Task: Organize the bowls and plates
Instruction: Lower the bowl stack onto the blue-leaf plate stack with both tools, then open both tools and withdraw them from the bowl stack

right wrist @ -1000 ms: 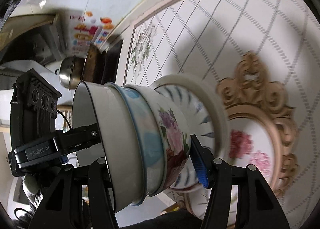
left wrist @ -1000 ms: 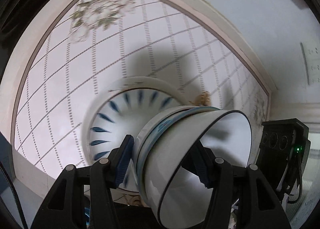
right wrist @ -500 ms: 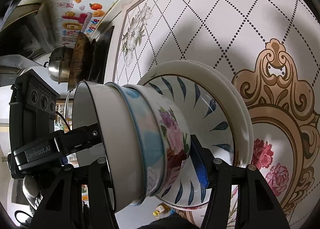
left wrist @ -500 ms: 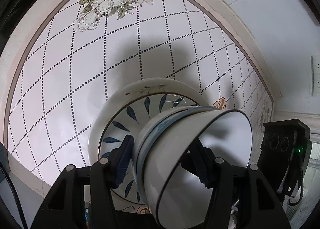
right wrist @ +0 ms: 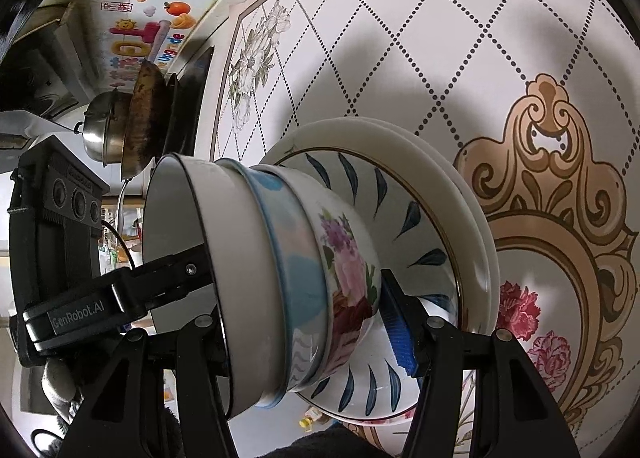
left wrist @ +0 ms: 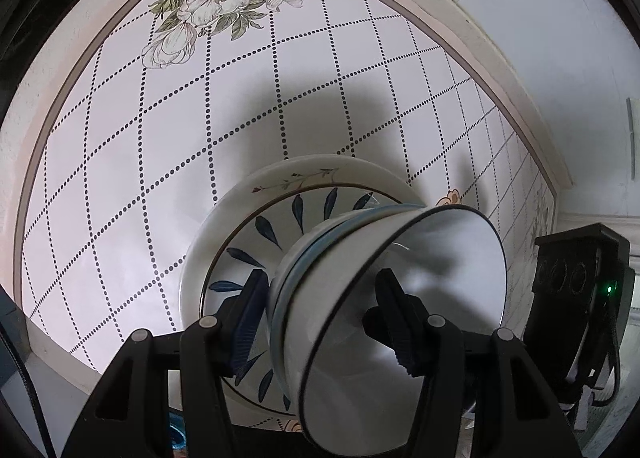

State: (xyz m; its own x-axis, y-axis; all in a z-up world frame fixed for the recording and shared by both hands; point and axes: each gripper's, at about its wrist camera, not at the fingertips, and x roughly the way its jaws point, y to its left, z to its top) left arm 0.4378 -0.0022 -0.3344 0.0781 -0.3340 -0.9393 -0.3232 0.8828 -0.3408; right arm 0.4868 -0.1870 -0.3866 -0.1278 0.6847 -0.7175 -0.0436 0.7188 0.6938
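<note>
Bowls [right wrist: 304, 278] nested, gripped between both tools over stacked plates [right wrist: 460, 218] on bench [left wrist: 140, 178] | left gripper [left wrist: 320, 322] jaws clamped across stack wall | right gripper [right wrist: 308, 322] jaws clamped opposite | stack axis tilted, foot toward leaf-pattern plate [left wrist: 256, 250].

Three nested bowls [right wrist: 280, 278], the outermost floral, sit above two stacked plates [right wrist: 440, 226], the upper blue-leaf patterned.

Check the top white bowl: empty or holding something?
Empty. The left wrist view looks into the white bowl: bare glazed interior, only the left tongs' finger and shadows inside.
</note>
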